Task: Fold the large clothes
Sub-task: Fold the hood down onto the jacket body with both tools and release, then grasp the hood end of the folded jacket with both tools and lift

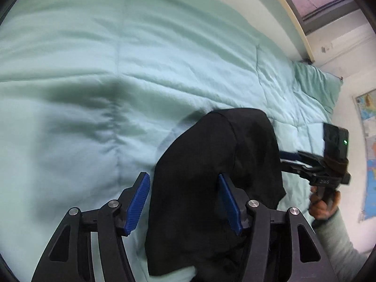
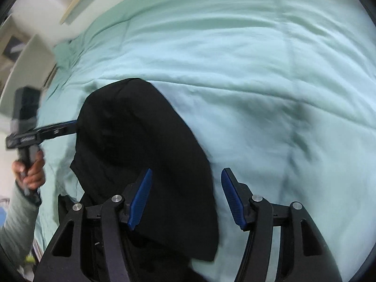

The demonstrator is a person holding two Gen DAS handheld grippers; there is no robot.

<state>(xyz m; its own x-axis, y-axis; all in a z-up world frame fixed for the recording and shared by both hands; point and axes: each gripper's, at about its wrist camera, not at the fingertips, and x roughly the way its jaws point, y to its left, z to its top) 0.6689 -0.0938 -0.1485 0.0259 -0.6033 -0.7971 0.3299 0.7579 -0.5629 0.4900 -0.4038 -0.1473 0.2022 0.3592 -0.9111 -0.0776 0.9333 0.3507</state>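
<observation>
Both claws stand about half open over the bed. My left gripper (image 1: 184, 203) straddles the black garment (image 1: 211, 178) with blue pads (image 1: 138, 203) clear of the cloth, pinching nothing. My right gripper (image 2: 185, 198) has one pad over the garment (image 2: 145, 155), the other over the pale green comforter (image 2: 235, 58); it holds nothing either. In the left view the garment lies as a long bundle running from six o'clock up towards one o'clock, its rounded end farthest from me. Across it, my right hand (image 1: 324, 208) grips its handle at three o'clock.
</observation>
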